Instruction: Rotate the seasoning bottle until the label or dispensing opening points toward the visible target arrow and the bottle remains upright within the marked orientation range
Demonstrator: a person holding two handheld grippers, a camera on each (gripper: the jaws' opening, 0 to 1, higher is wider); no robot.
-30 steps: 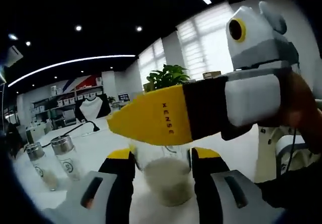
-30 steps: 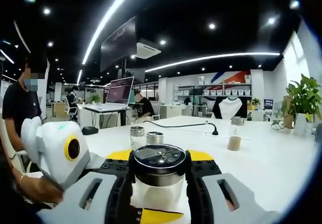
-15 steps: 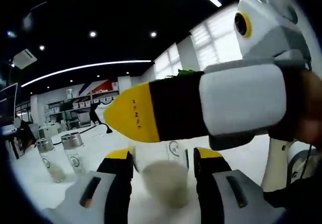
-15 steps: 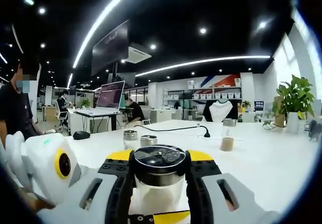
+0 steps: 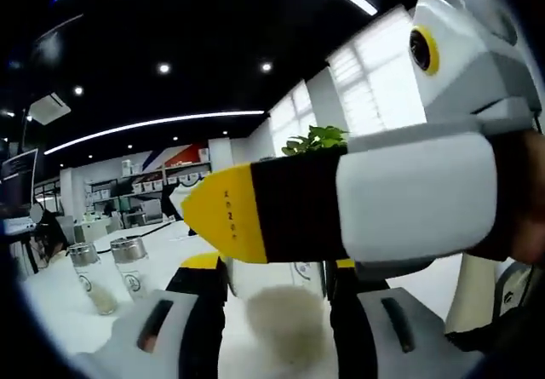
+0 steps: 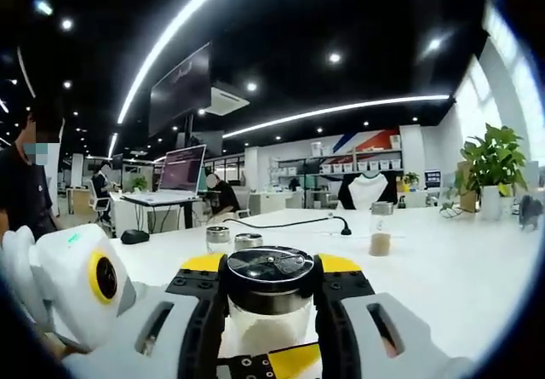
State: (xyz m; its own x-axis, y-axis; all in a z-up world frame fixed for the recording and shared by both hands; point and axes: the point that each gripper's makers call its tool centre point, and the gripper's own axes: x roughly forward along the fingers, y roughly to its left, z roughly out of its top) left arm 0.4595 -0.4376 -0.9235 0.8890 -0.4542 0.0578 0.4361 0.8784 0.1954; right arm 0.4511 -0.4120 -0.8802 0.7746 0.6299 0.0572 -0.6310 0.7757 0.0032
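This is a big office with a dark ceiling, long strip lights and a wide white desk (image 6: 477, 277).

In the left gripper view, two small glass jars with silver lids (image 5: 106, 272) stand close together on the desk at the far left. In the middle, the left tongs (image 5: 277, 311) have their two black and yellow jaws on either side of the clear glass seasoning bottle with pale powder inside (image 5: 285, 319). The jaws sit right against its sides, pinching it. The right tongs (image 5: 341, 204), yellow at the tip, then black, then white, cross the view above the bottle. A leafy green plant (image 5: 315, 139) peeks up behind them, by the bright windows.

In the right gripper view, the left tongs (image 6: 81, 285) show at the lower left as a white shell with a yellow ring. In the middle, the right tongs (image 6: 270, 298) squeeze the same bottle just under its shiny black round cap (image 6: 270, 268). The bottle stands upright. Further right, another small jar with brown powder (image 6: 381, 230) stands alone on the desk.
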